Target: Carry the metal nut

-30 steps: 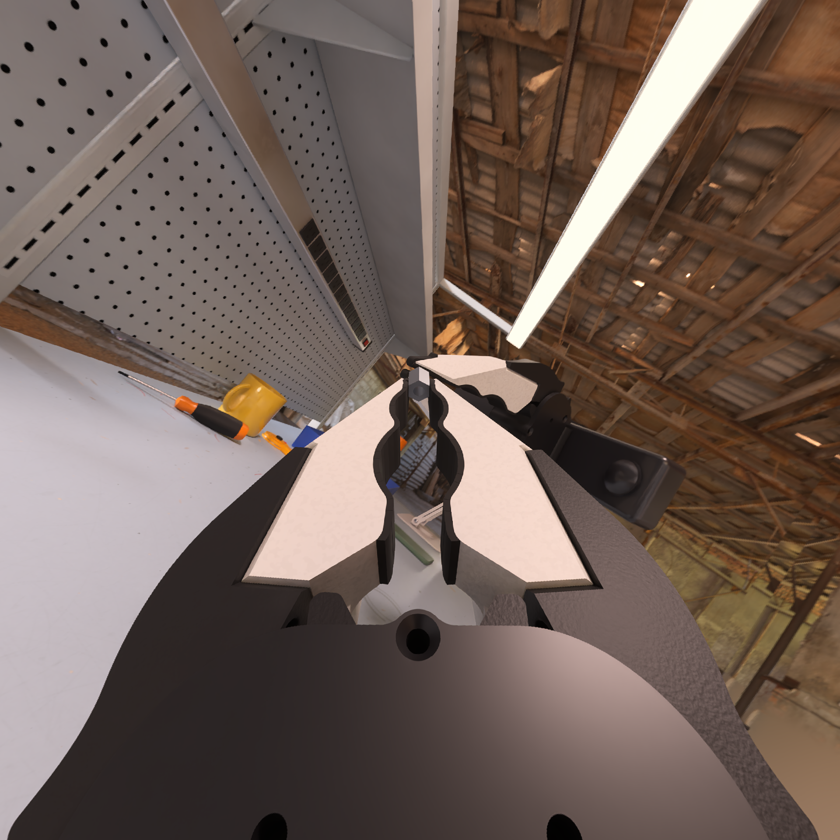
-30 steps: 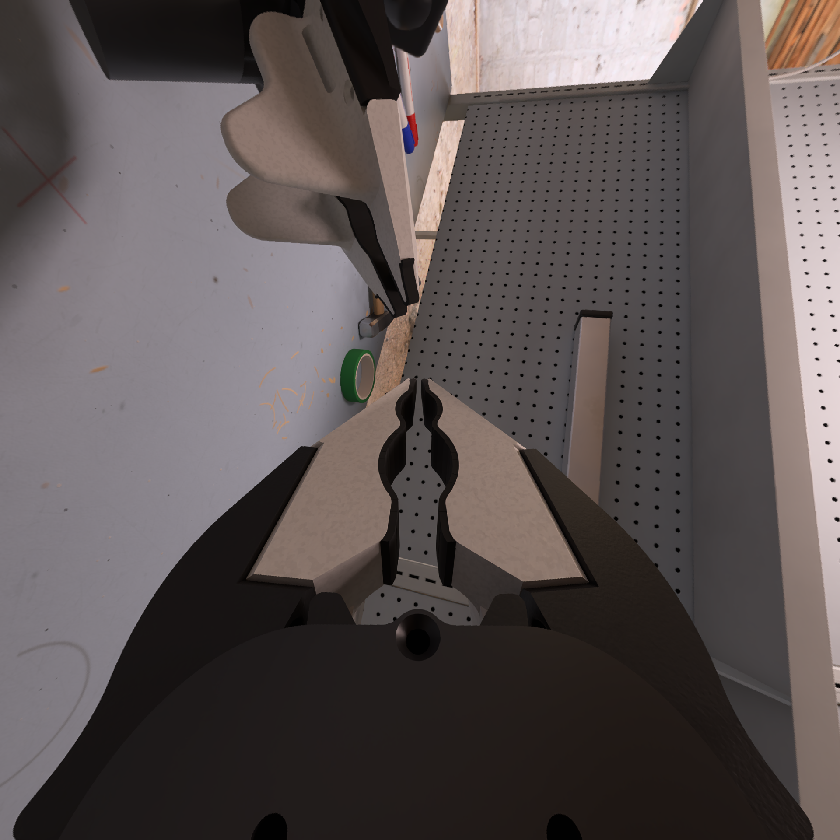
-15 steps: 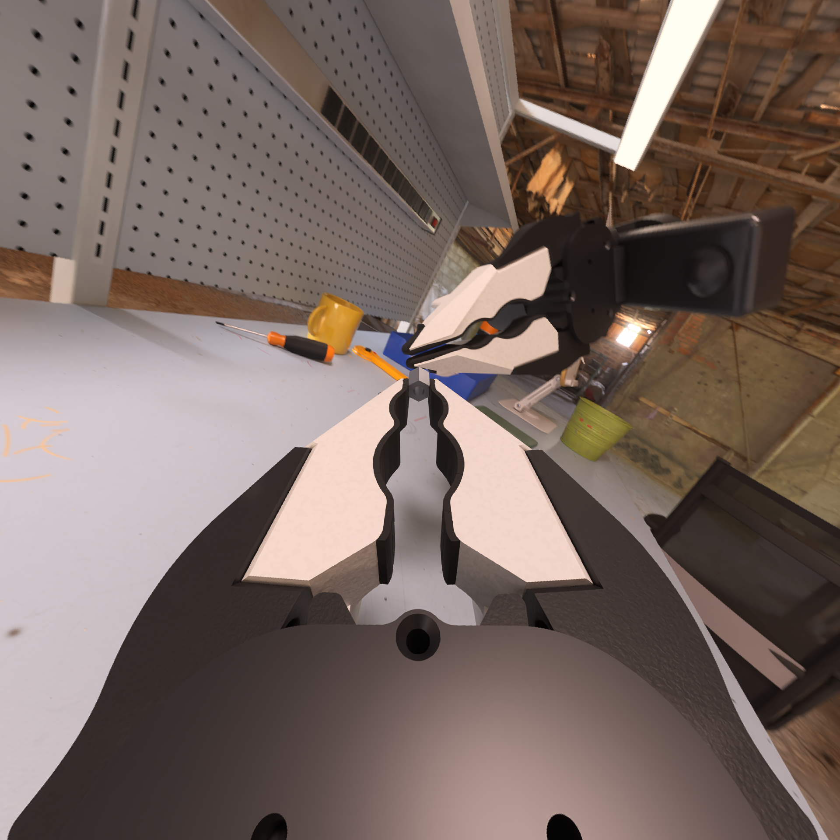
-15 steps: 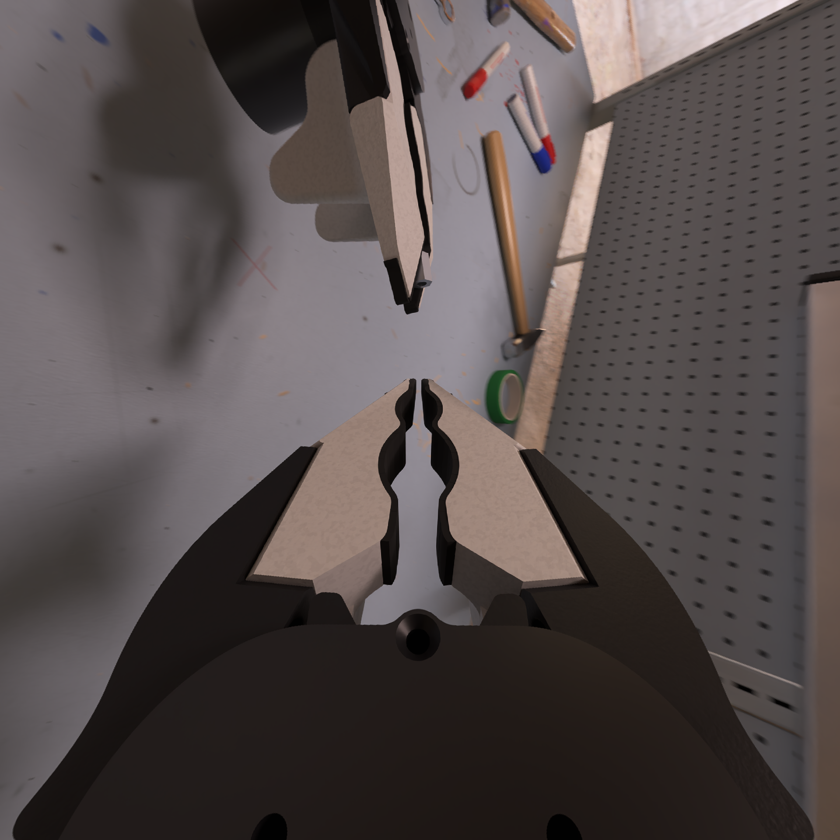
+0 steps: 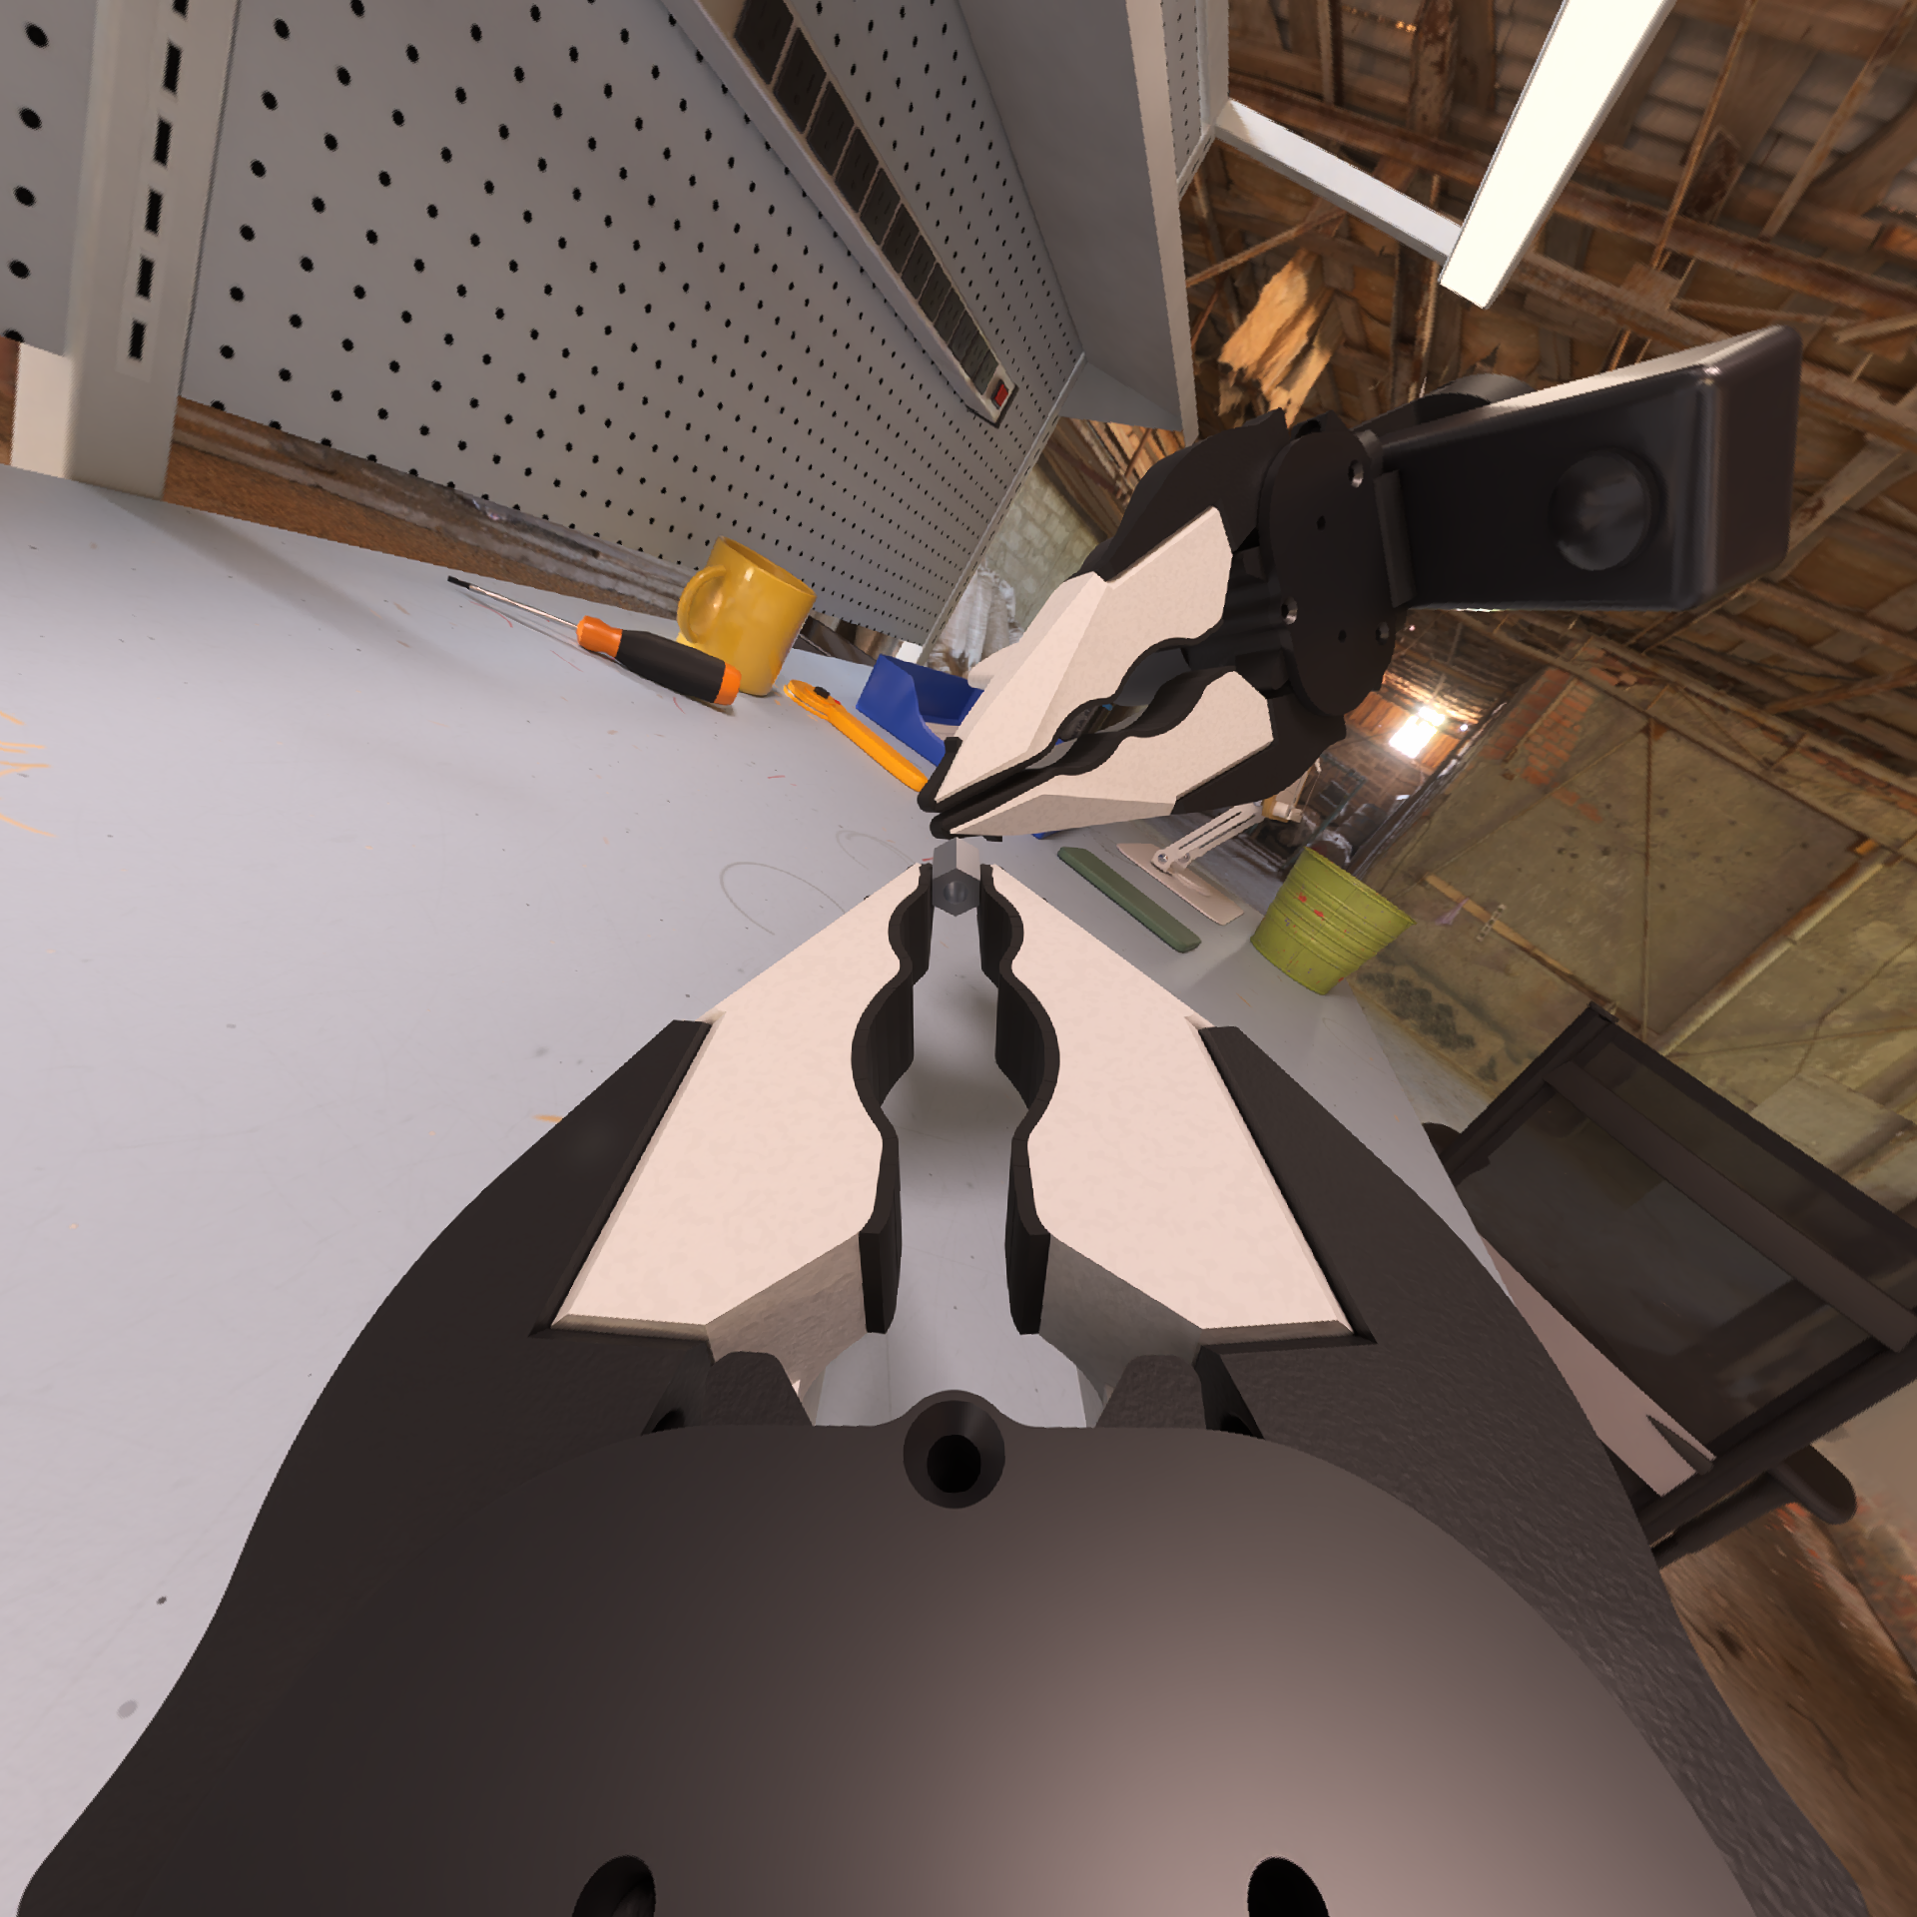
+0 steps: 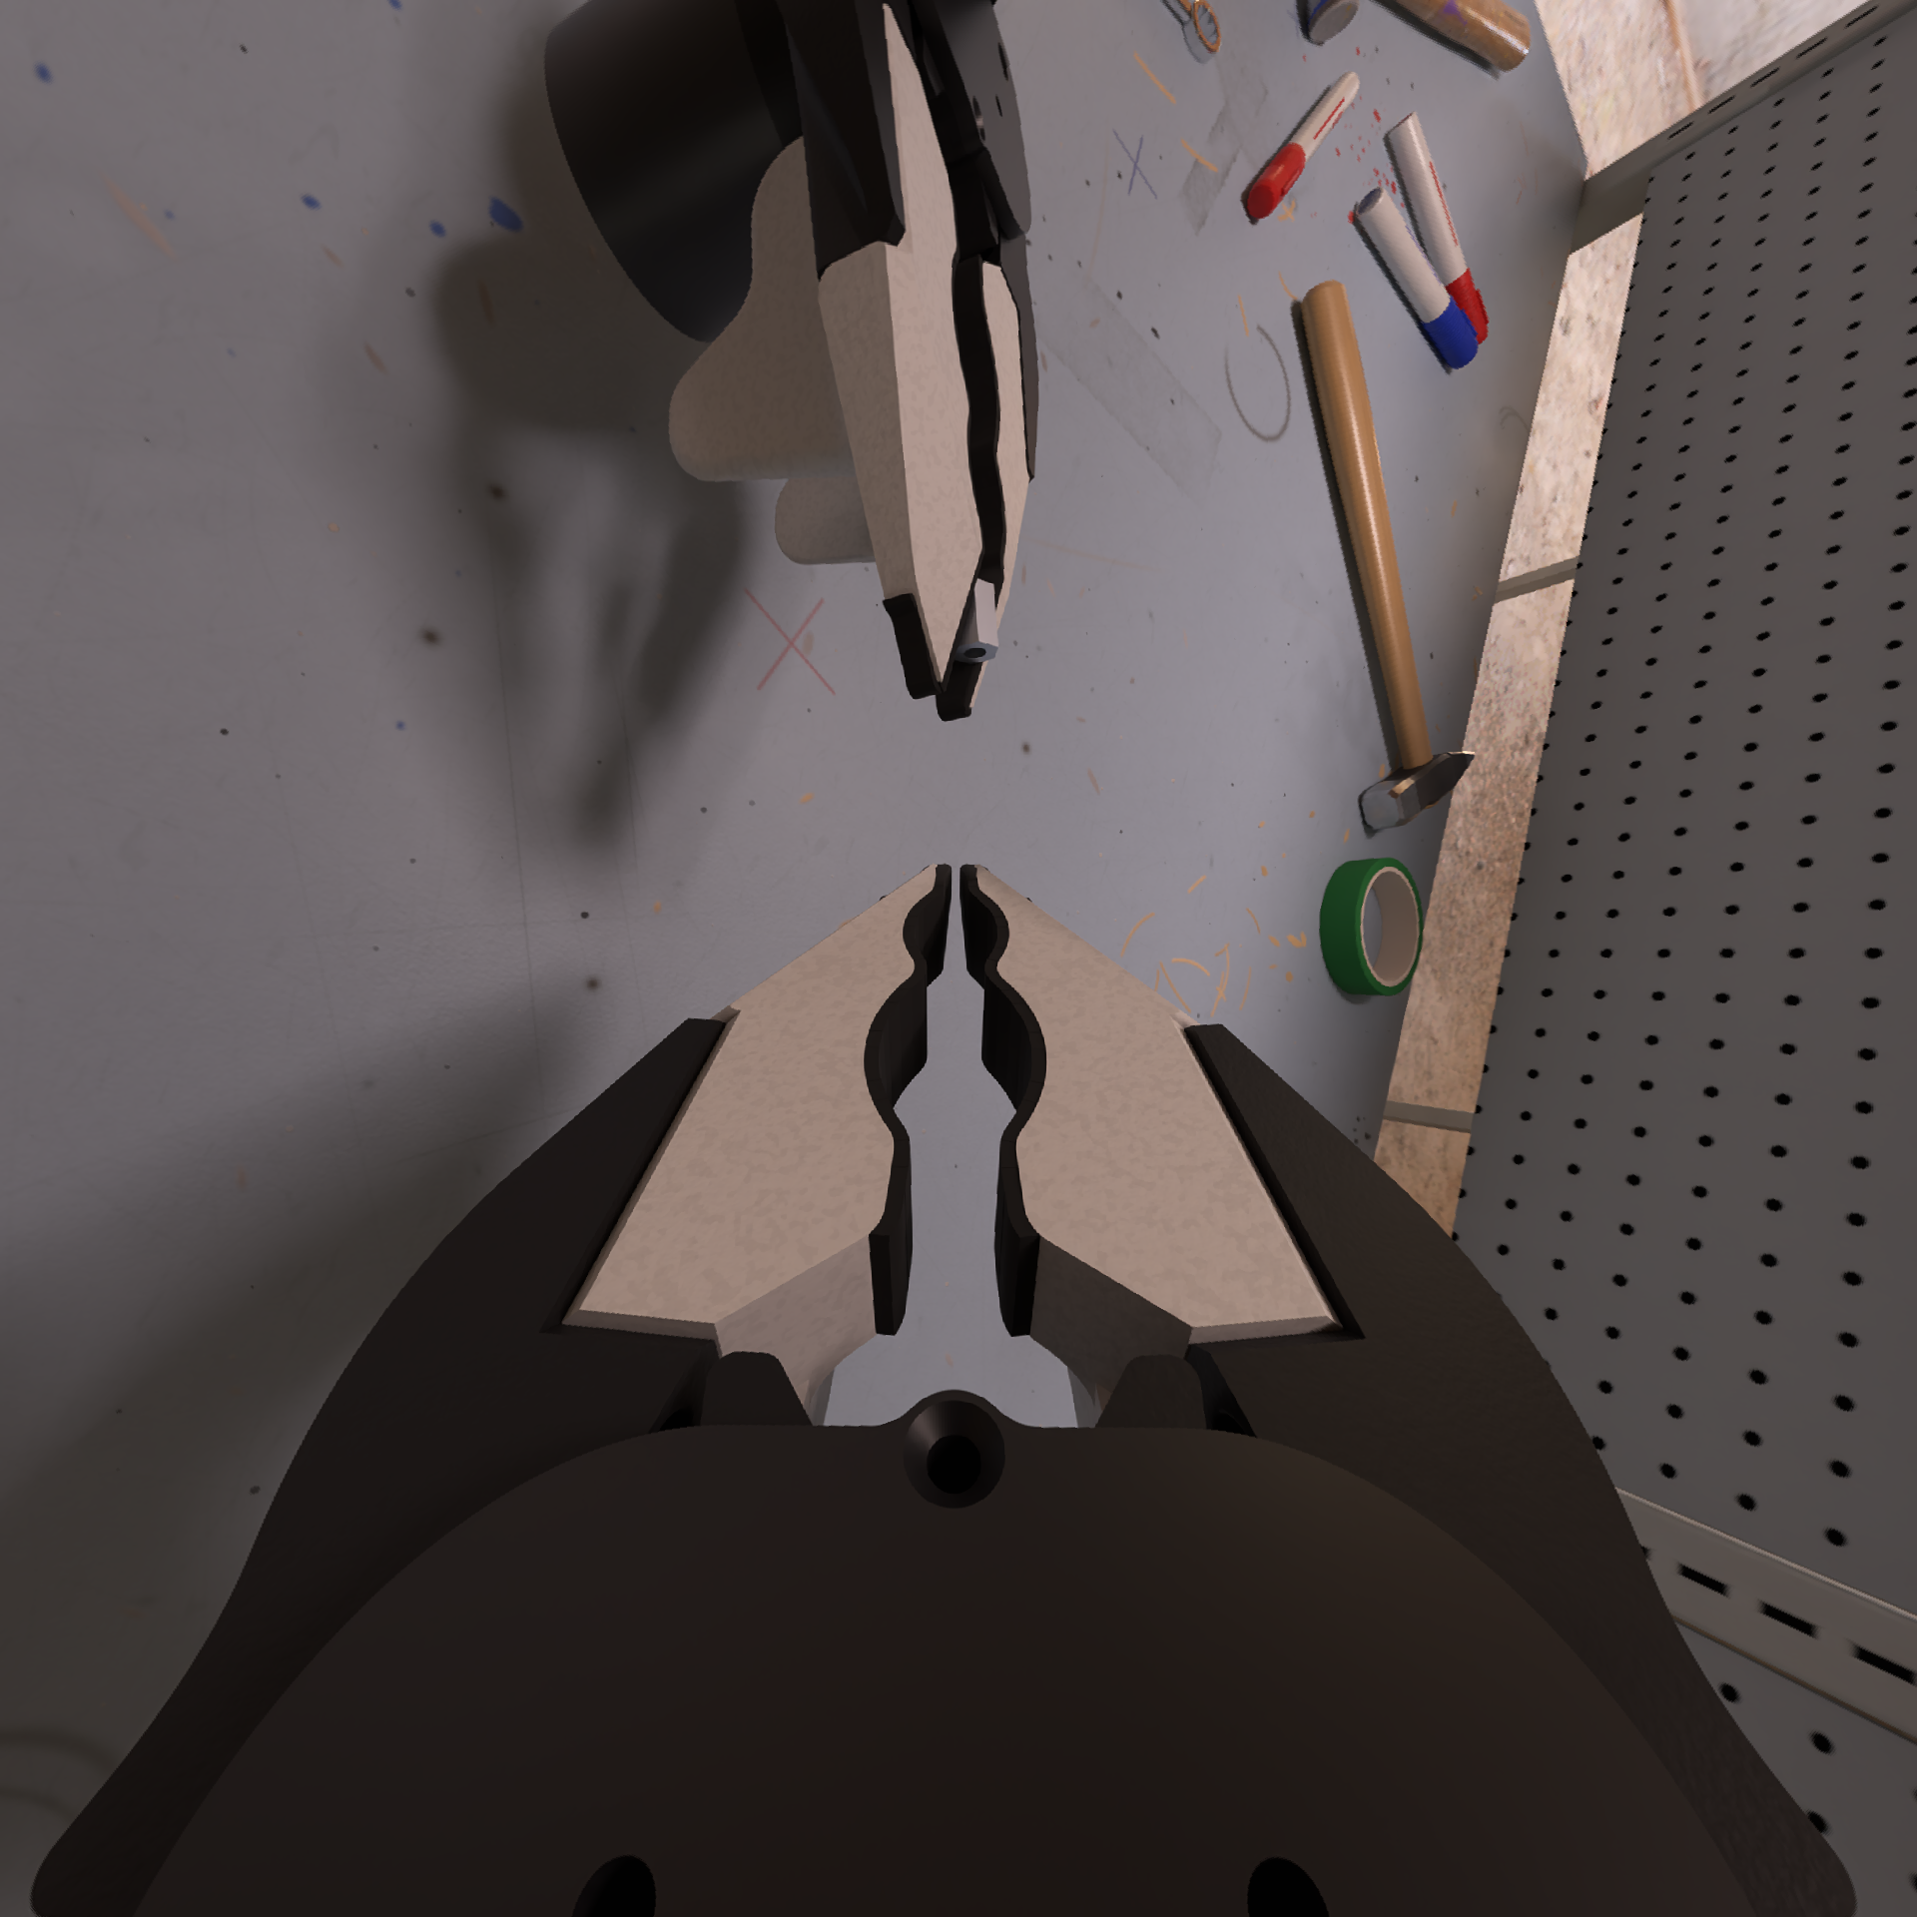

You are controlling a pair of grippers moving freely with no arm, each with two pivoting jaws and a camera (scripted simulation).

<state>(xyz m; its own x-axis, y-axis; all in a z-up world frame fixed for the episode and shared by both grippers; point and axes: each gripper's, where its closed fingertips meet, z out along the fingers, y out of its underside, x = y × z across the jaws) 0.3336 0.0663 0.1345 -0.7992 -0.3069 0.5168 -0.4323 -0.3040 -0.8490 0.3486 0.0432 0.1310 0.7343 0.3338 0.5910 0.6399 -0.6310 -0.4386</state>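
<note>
My left gripper (image 5: 952, 882) has its fingers (image 5: 788, 1100) clamped on the metal nut (image 5: 951, 890), a small grey hexagonal piece pinched right at the tips, held up off the grey table (image 5: 311, 882). From my left wrist view I see only one flat face of the nut and its bore; the rest is hidden between the pads. In my right wrist view the same nut (image 6: 976, 631) shows as a tiny grey stub sticking out sideways from the left gripper (image 6: 949, 695), too small to read its shape well.

My right gripper (image 6: 952, 877) has its fingers (image 6: 1131, 1131) nearly together, a thin slit between the tips and nothing in them. In the left wrist view the right gripper (image 5: 944, 814) hangs just beyond the nut, its tips close above it; I cannot tell whether they touch.

Behind, along the pegboard (image 5: 498, 280), lie a screwdriver (image 5: 654, 656) with an orange and black handle, a yellow mug (image 5: 745, 614), a yellow tool (image 5: 853, 731) partly hidden behind my right gripper, and a blue bin (image 5: 913, 700) also half covered. A green bucket (image 5: 1323, 923) stands at the table's far edge.

In the right wrist view a hammer (image 6: 1364, 539), a roll of green tape (image 6: 1371, 926) and three markers (image 6: 1426, 249) lie on the table near the pegboard; items at the top edge are cut off.
</note>
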